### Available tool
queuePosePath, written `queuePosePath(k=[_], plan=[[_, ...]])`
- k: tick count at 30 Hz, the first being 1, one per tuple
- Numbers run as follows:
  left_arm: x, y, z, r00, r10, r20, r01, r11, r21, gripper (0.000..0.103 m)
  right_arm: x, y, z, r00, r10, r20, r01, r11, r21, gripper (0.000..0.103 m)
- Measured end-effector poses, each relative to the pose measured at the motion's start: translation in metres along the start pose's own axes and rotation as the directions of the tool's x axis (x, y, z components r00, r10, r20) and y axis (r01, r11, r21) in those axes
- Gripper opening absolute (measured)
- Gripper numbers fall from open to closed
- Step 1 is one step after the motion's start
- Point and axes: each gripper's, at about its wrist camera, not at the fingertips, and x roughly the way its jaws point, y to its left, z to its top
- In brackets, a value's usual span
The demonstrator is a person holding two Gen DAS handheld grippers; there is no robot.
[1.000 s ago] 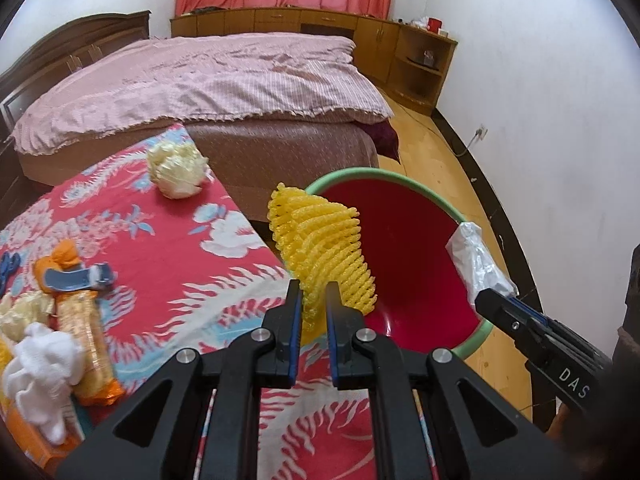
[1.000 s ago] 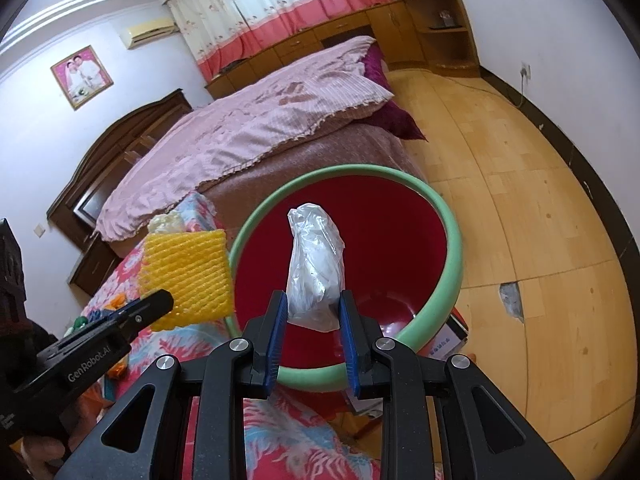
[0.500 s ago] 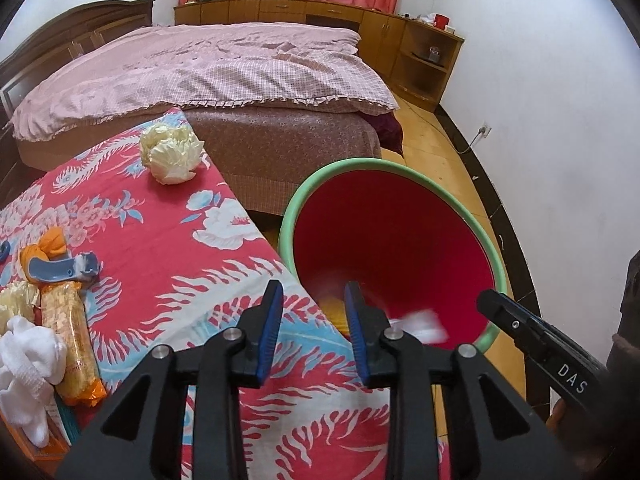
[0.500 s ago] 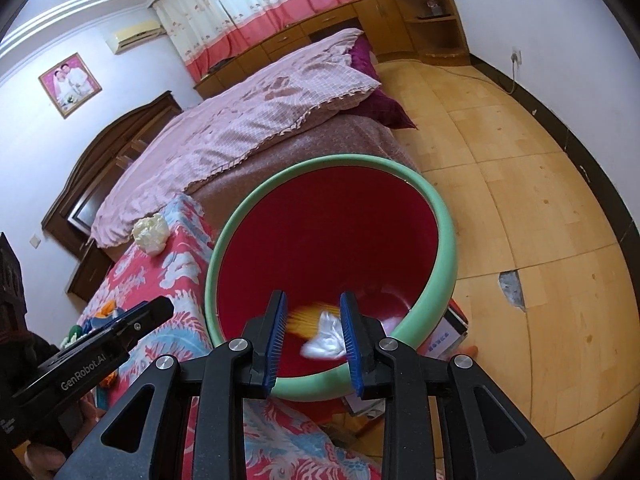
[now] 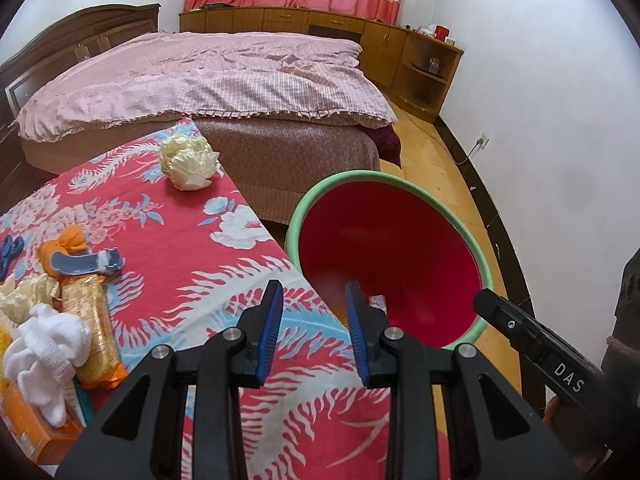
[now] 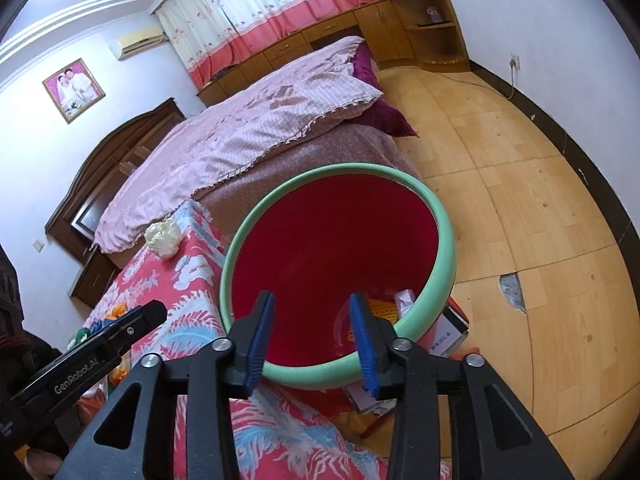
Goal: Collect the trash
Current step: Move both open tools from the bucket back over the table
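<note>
Far to the left of the left gripper [image 5: 314,322] sit a white cloth [image 5: 44,350], an orange snack pack [image 5: 90,330] and a blue clip [image 5: 86,266] on the red flowery cover [image 5: 180,264]. Ahead of it, further up the cover, lies a pale crumpled wrapper [image 5: 188,160]. The left gripper is empty, its blue pads a little apart. Just to its right stands the red bin [image 6: 436,236] with a green rim. The right gripper [image 6: 312,330] hangs over the bin's near edge; its jaws have just been opening, with nothing between them. Down in the bin, right of its right finger, lie the yellow net [image 6: 380,308] and a clear plastic bag [image 6: 404,300].
</note>
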Motion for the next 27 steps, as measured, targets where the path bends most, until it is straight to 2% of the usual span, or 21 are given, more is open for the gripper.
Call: queuePosePath(k=[5,14,27], plan=[[-0.02,0.007,-0.003,1.0,0.005,0.028,-0.004,1.0,-0.015,0.031,-0.011,0.008,-0.001,1.0,0.01,0.018,-0.01,1.0,-0.008,0.048],[-0.061,0.025,-0.01,0.996,0.036,0.084,-0.032,0.998,-0.053,0.031,-0.027,0.032,-0.008,0.998,0.054,0.021,-0.053,0.998,-0.039,0.052],[-0.113,0.066,-0.026,0.982,0.121,0.142,-0.102,0.986,-0.133,0.031,-0.038,0.069,-0.023,0.995,0.102,0.001,-0.102,0.991,-0.087,0.057]])
